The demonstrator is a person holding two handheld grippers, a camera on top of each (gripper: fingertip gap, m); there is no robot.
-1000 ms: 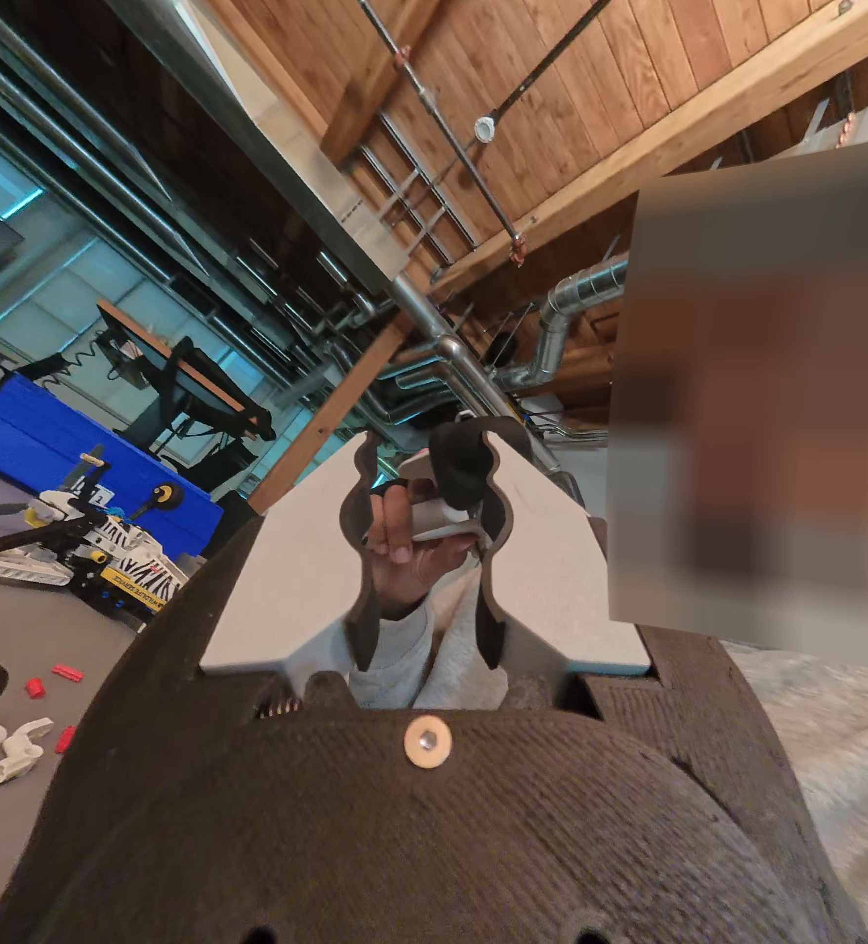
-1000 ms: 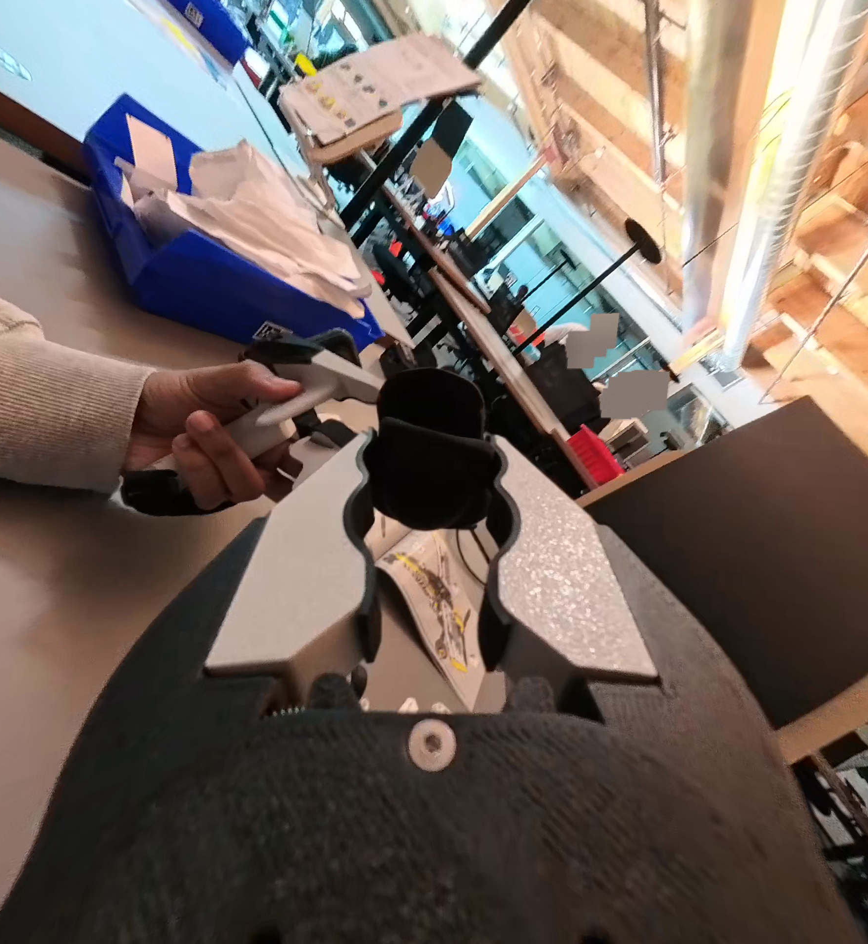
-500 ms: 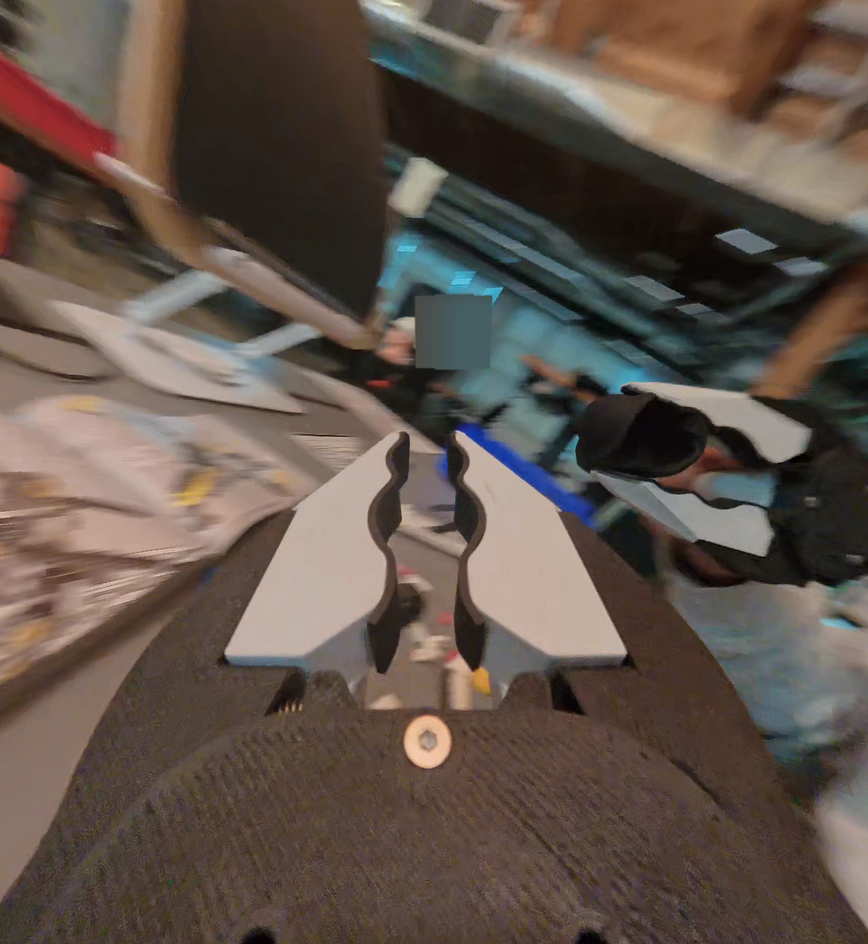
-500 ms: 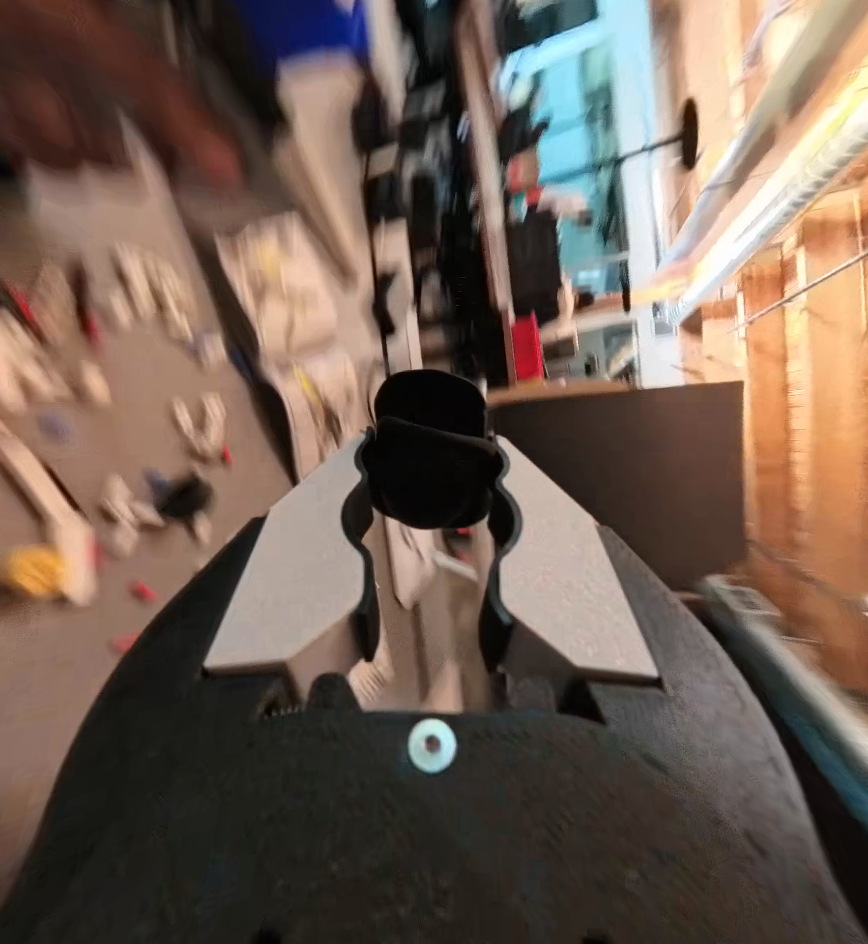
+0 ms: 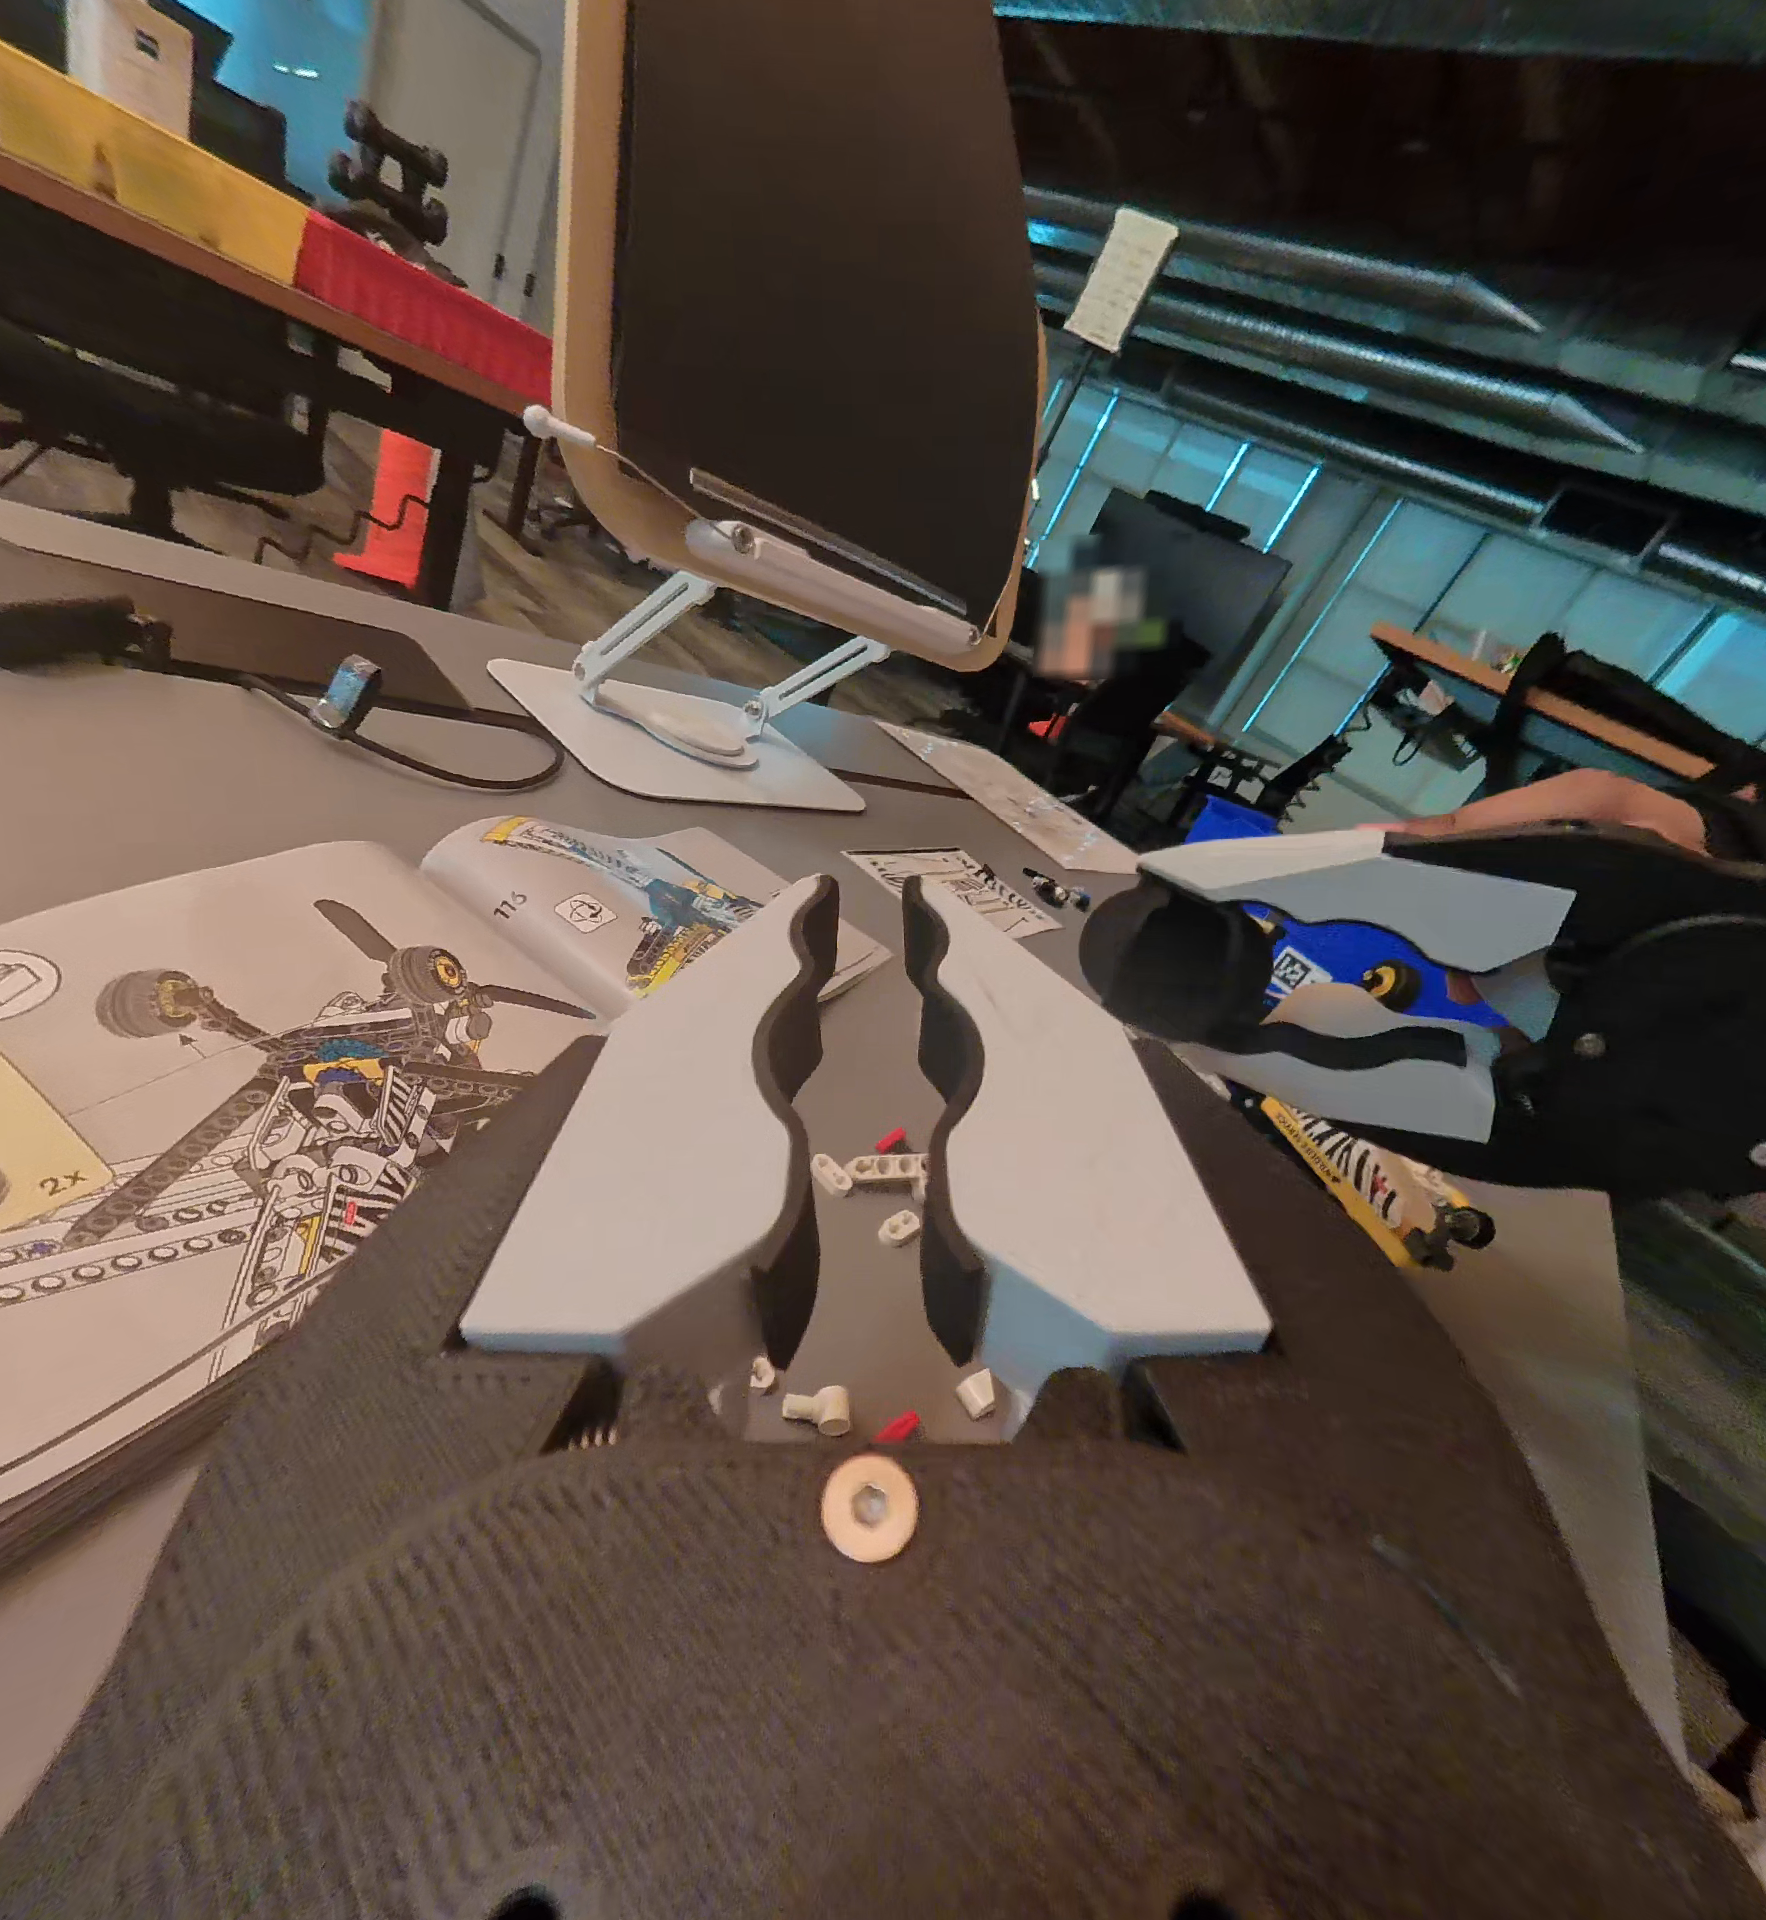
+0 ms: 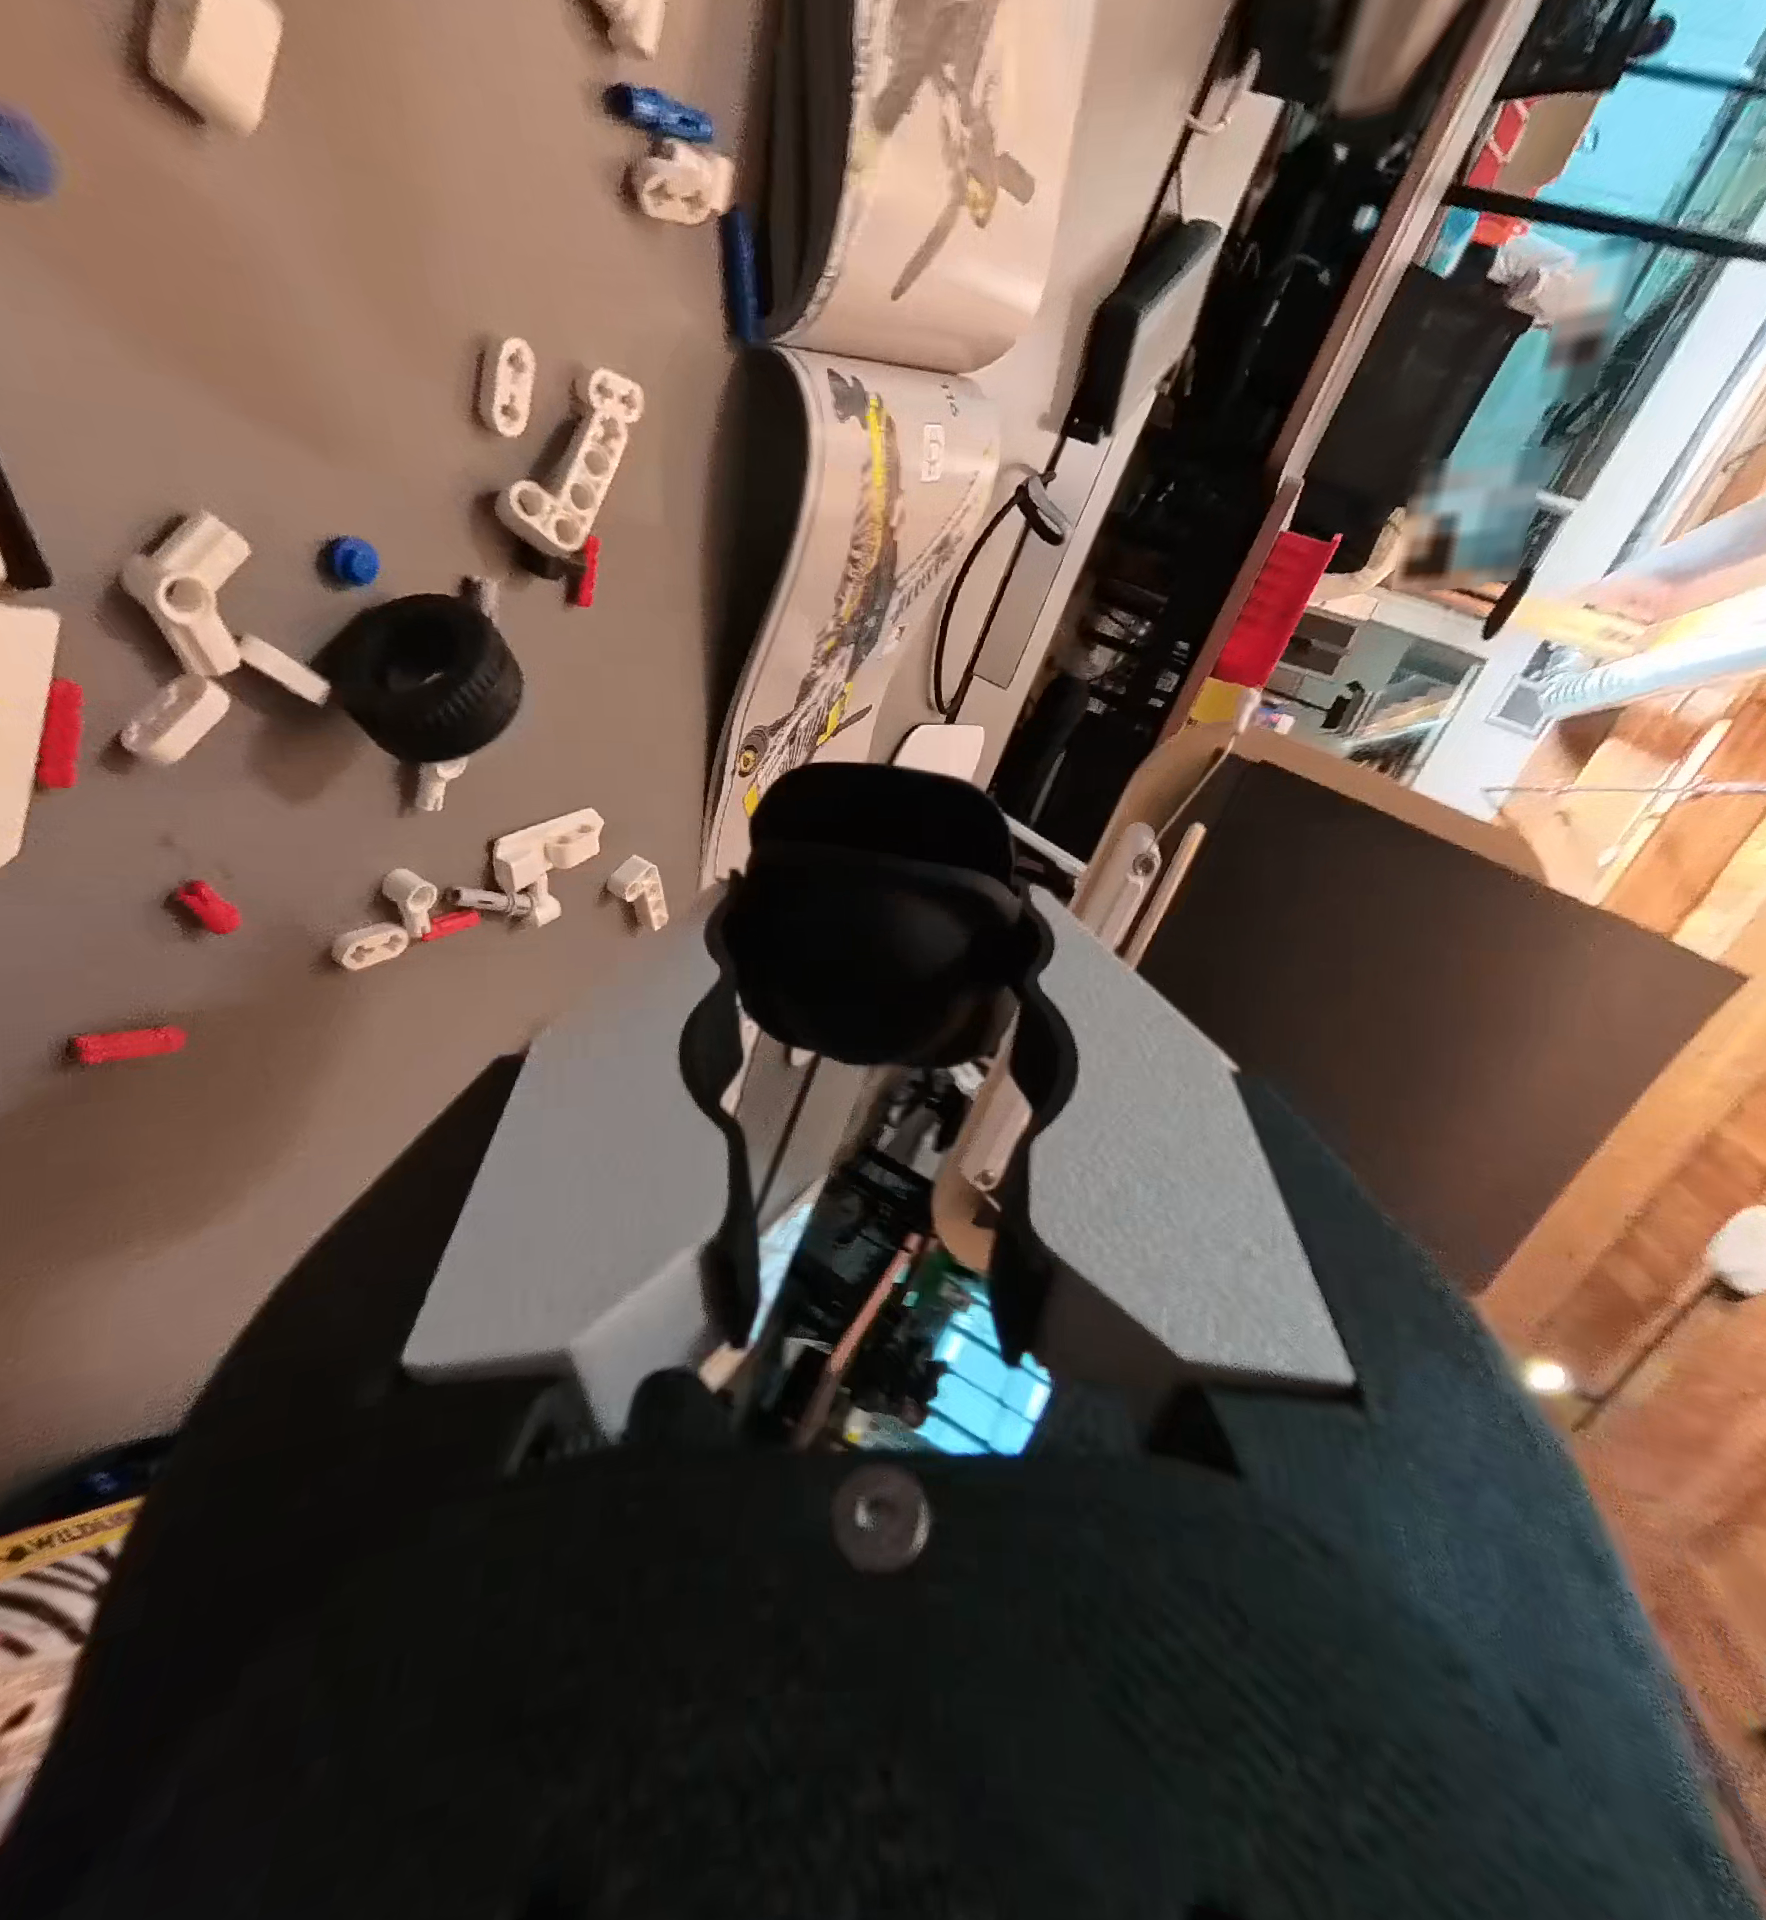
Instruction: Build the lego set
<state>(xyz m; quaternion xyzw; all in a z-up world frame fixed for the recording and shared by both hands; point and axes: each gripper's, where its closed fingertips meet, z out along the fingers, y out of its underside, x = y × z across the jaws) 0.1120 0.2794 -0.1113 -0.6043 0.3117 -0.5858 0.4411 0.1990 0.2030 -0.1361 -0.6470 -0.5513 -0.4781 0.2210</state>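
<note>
Left tongs [image 5: 868, 914] hang just above the grey surface [image 5: 131, 769] with a narrow gap between the jaws and nothing held. Through that gap lie small white pieces [image 5: 874, 1169] and a red pin [image 5: 891, 1140]. An open instruction booklet [image 5: 235, 1039] lies to the left of these tongs, its near edge running under the gripper body. Beyond the booklet stands a dark panel on a white stand [image 5: 692, 727], with bare surface between them. To the right of the booklet, the right tongs [image 5: 1159, 977] reach in sideways, clamped on a black tyre [image 5: 1154, 971]; below them lies a partly built model [image 5: 1357, 1174] with zebra stripes, close to the surface's right edge.

Seen from the right wrist, the right tongs [image 6: 874, 935] grip the black tyre [image 6: 874, 925] between their tips. A second tyre [image 6: 427, 675] lies loose on the surface [image 6: 339, 260], left of the booklet [image 6: 858, 540]. Around that loose tyre are scattered about a dozen white connectors [image 6: 572, 468], five red pins [image 6: 126, 1044] and several blue pieces [image 6: 349, 559]; blur makes the counts uncertain. Open grey surface lies between the red pins and the tongs.
</note>
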